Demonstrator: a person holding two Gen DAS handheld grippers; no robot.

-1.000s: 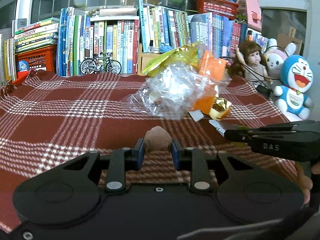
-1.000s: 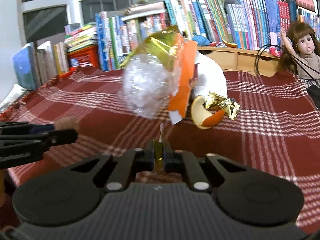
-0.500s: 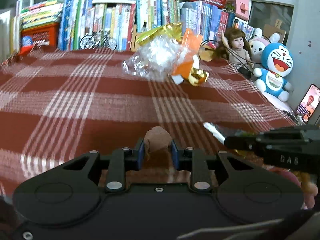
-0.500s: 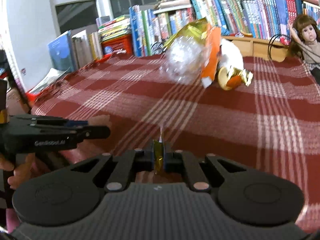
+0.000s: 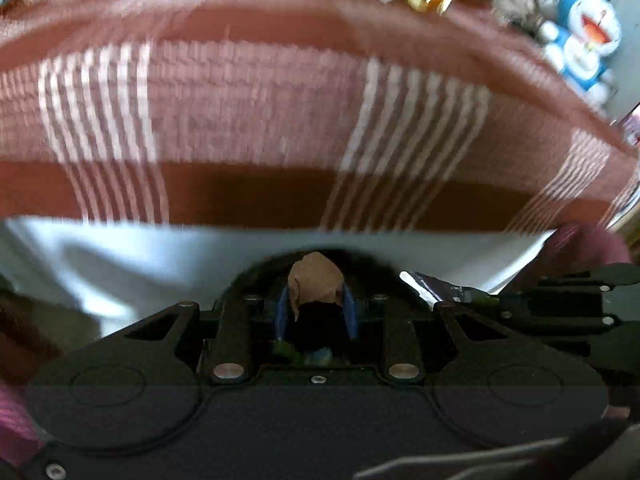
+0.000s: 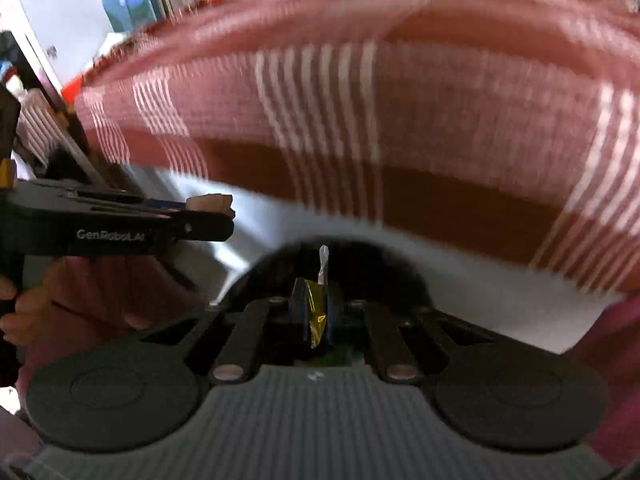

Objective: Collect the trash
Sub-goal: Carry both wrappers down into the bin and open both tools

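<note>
Jaws of both grippers are clamped: left gripper on a crumpled brown paper scrap, right gripper on a gold foil wrapper; the white-lined bin opening lies directly below both, past the checked red cloth worktop

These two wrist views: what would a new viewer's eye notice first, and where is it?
First, the red plaid cloth, blurred, filling the upper half of both views. Next, the brown crumpled scrap pinched in the left gripper at bottom centre, and the gold foil wrapper clamped in the right gripper, both over a white surface.
</note>
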